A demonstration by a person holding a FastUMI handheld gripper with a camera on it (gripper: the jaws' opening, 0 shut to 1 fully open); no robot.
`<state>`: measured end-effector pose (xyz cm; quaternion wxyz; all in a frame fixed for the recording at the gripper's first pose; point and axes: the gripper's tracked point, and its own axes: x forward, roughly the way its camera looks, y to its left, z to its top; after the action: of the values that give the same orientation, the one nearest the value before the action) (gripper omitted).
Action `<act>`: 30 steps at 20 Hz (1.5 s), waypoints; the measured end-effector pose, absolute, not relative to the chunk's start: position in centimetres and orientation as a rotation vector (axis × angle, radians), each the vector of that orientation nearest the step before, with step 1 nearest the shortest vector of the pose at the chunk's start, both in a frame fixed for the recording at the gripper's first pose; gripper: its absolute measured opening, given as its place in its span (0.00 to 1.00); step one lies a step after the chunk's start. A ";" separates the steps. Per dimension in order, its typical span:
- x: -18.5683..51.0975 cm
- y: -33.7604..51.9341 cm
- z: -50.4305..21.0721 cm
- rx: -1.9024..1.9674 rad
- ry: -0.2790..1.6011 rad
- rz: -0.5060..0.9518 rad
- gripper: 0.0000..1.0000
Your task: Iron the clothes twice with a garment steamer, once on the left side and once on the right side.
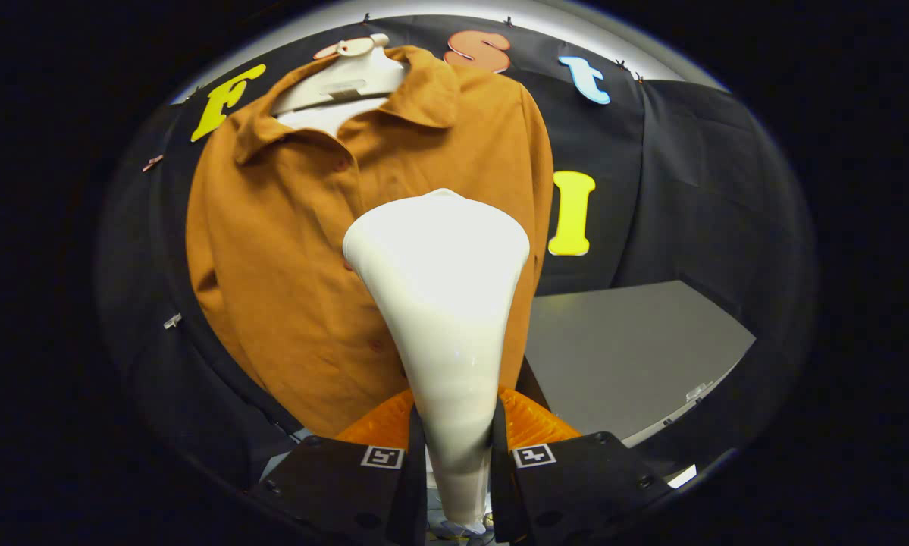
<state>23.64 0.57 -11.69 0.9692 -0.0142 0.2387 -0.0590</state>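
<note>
Claw (454,455) clamped on steamer (443,303) handle; head rises mid-frame, facing shirt (287,250) at its placket; broad panel upper left, narrower strip right.

1. You hold the gripper (458,455) clamped on a glossy cream-white garment steamer (443,303), its wide head bright under the light.
2. You face a plain rust-orange shirt (287,250) with matching orange buttons.
3. The shirt hangs on a white mannequin form (344,83).
4. Each finger carries a small black-and-white square marker (382,457).
5. A flat grey table (628,356) sits beside the shirt, against the black cloth wall (697,174).
</note>
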 end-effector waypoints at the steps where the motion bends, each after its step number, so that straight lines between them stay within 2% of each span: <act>1: 23.7 1.9 -10.8 -0.037 0.456 -0.096 0.37; 7: 25.0 9.0 -8.4 -0.040 0.398 0.021 0.37; 11: 26.3 11.9 -9.1 -0.043 0.402 0.041 0.37; 20: 30.2 13.1 -12.3 -0.074 0.453 -0.031 0.37; 30: 28.0 11.9 -18.6 -0.083 0.588 -0.081 0.37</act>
<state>28.00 11.86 -18.56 0.9555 -0.0409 0.2895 -0.0397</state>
